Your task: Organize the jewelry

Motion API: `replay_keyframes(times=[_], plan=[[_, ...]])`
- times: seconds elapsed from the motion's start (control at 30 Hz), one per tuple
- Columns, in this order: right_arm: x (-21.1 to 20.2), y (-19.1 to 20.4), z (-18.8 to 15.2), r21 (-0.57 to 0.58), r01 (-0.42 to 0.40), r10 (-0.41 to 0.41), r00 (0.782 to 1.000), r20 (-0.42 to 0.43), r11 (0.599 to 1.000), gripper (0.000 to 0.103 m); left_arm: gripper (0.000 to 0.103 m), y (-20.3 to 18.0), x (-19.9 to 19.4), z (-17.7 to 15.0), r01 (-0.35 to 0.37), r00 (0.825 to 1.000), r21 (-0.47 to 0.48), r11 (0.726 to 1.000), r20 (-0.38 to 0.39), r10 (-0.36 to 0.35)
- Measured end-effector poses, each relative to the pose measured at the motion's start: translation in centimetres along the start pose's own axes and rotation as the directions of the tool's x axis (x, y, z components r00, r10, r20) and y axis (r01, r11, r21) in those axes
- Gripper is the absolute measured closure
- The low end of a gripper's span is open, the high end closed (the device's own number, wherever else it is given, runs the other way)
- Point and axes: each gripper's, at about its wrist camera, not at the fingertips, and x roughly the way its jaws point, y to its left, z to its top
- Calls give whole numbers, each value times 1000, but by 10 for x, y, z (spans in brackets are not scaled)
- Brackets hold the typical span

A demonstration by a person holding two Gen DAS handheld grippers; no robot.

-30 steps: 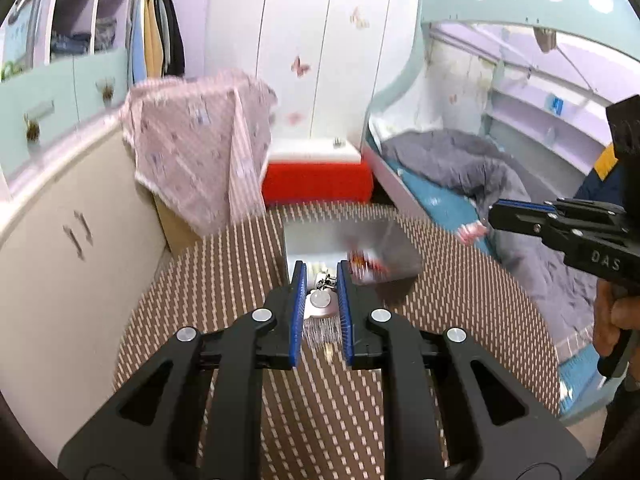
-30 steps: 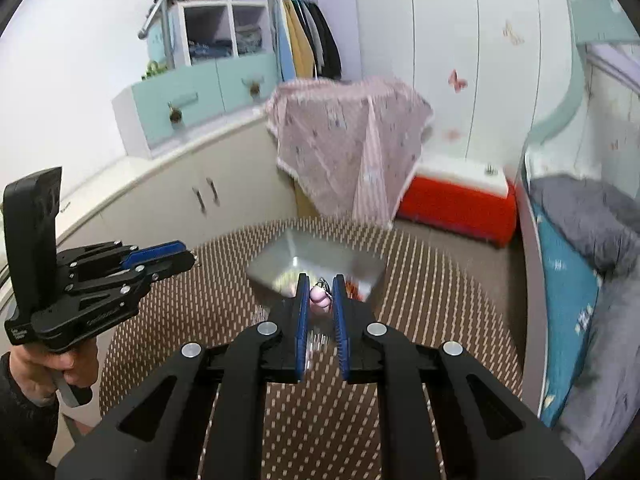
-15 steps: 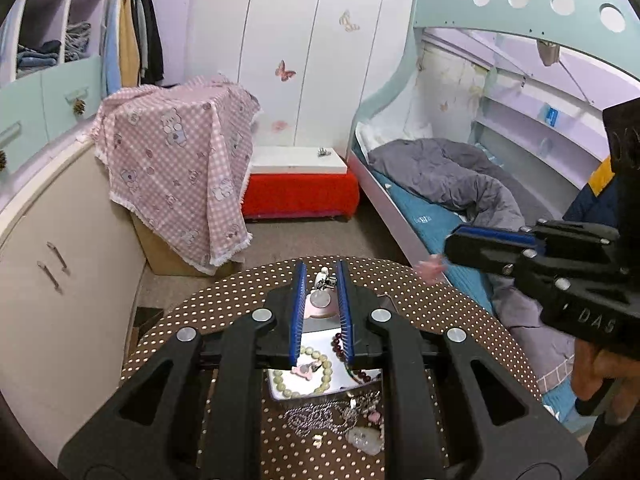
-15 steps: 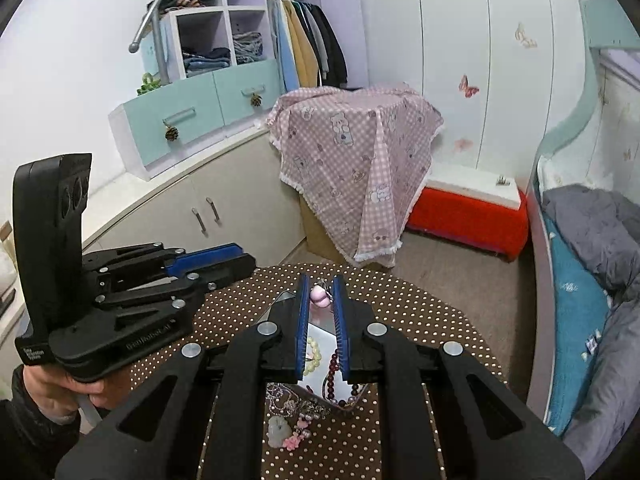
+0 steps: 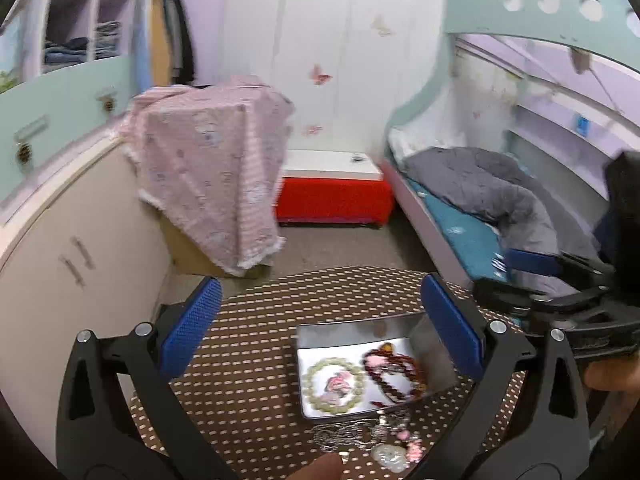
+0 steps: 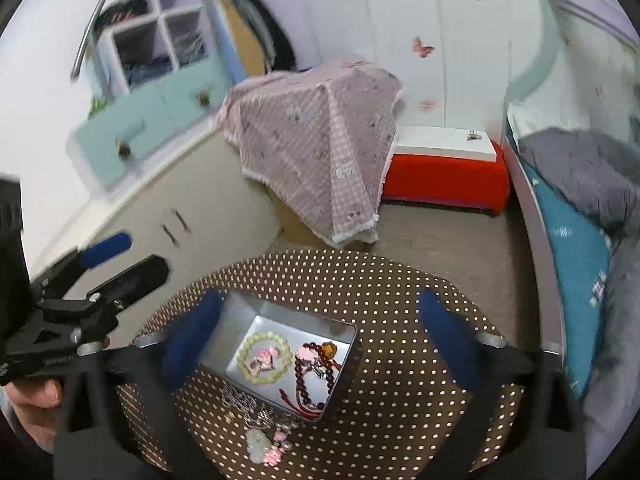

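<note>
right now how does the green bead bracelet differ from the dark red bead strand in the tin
The green bead bracelet has pale beads; the dark red bead strand has deep maroon ones. The bracelet lies as a neat round ring on the tin's left side; the strand sprawls in loose loops on the right. Both are beaded and lie inside the metal tin.

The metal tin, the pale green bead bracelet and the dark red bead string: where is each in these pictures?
metal tin [image 6: 280, 316], right wrist view, on its bare far wall.
pale green bead bracelet [image 6: 245, 350], right wrist view, on the beads at its left side.
dark red bead string [image 5: 379, 376], left wrist view, on the beads along its left loop.
</note>
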Motion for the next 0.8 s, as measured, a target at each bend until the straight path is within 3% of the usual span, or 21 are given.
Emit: replay_keyframes(times=[0.03, 0.2, 0.53, 0.8], plan=[[-3, -3, -1, 17, 10, -10, 1000, 5, 1000, 8, 6, 3, -4, 0, -29, 1000, -3, 1000, 5, 29], [-15, -6, -6, 33, 33, -34, 999, 28, 999, 8, 6, 12, -28, -5, -43, 998, -46, 998, 45, 45], [-43, 3, -16, 14, 59, -60, 994, 93, 998, 8, 6, 13, -67, -15, -90, 989, -33, 995, 114, 93], [-55, 8, -37, -1, 75, -74, 992, 103, 997, 8, 6, 11, -73, -39, -91, 990, -19, 996, 103, 92]])
